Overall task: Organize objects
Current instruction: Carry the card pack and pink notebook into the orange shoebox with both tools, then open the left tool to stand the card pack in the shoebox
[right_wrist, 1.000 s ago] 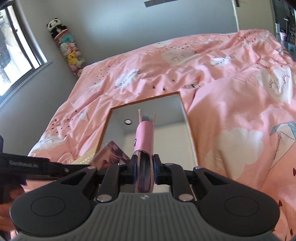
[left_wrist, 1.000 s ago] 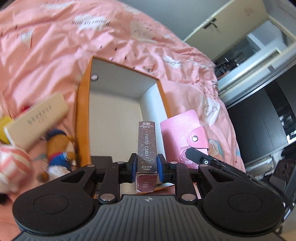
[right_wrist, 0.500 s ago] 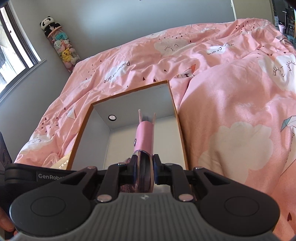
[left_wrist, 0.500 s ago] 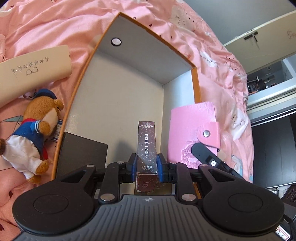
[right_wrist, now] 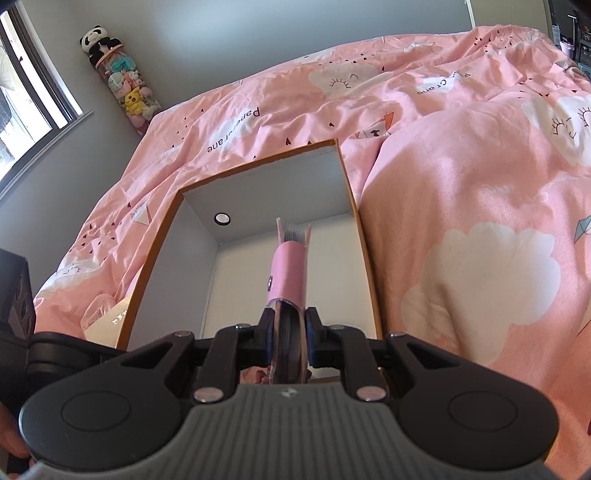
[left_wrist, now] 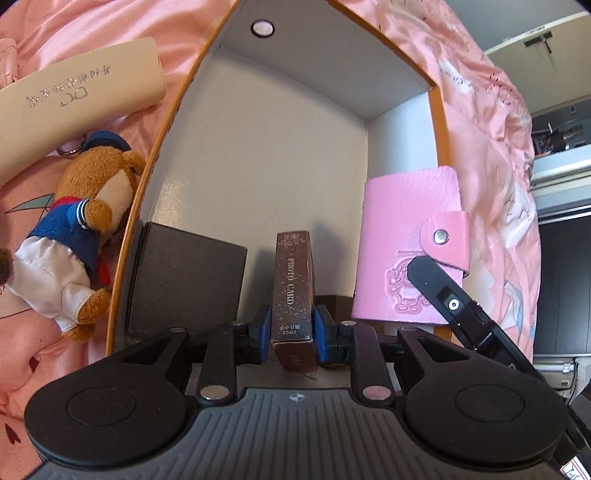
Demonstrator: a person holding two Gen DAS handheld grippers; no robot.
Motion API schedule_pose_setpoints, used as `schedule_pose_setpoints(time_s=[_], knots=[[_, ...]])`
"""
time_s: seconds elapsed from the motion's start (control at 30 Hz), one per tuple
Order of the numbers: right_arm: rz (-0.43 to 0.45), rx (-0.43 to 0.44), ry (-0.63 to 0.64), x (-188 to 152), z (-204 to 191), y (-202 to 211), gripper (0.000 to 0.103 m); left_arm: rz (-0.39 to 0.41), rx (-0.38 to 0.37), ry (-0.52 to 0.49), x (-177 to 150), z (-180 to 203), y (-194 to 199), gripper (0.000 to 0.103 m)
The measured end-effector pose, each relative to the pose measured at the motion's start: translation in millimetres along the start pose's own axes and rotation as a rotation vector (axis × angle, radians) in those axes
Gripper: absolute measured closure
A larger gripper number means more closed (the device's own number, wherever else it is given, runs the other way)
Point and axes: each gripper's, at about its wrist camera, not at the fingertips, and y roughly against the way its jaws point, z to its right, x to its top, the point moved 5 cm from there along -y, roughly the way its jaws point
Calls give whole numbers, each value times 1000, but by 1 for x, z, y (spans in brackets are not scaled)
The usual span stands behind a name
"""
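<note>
My left gripper is shut on a brown photo card box, held upright low inside the orange-rimmed white box. My right gripper is shut on a pink card holder, seen edge-on over the same box. In the left wrist view the pink card holder stands at the box's right wall with the right gripper's finger on it. A black box lies in the near left corner of the white box.
A teddy bear in blue and a cream case with lettering lie on the pink bedding left of the box. The pink duvet surrounds the box. A tube of plush toys stands by the wall.
Both grippers have moved closer and lower into the white box, each still holding its item. The black box has come into view in the near left corner.
</note>
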Motion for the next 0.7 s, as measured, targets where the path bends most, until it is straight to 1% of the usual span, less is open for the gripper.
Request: schedule_pose_setpoints(time_s=[0.03, 0.1, 0.2, 0.27, 0.33, 0.37, 0.4, 0.43, 0.57, 0.7], knots=[[-1, 3, -2, 0, 0, 0, 85, -16, 10, -1, 0, 0, -1, 75], [-1, 0, -1, 1, -1, 0, 85, -37, 34, -47, -2, 3, -4, 74], [1, -7, 13, 1, -1, 1, 85, -58, 58, -85, -4, 4, -6, 73], [2, -10, 11, 0, -1, 2, 85, -80, 79, -124, -6, 6, -8, 69], [4, -9, 7, -1, -1, 2, 85, -79, 87, -152, -8, 8, -7, 59], [5, -9, 4, -1, -1, 2, 85, -84, 94, -177, -9, 11, -6, 56], [5, -8, 2, -1, -2, 3, 85, -87, 101, -191, -10, 12, -5, 53], [4, -8, 2, -1, -2, 3, 85, -83, 104, -202, -9, 13, -2, 53], [-8, -3, 3, -1, -4, 0, 85, -18, 86, -262, 3, 21, 20, 54], [-43, -11, 37, -2, -10, -12, 85, 84, 91, -330, 20, 23, 49, 55]])
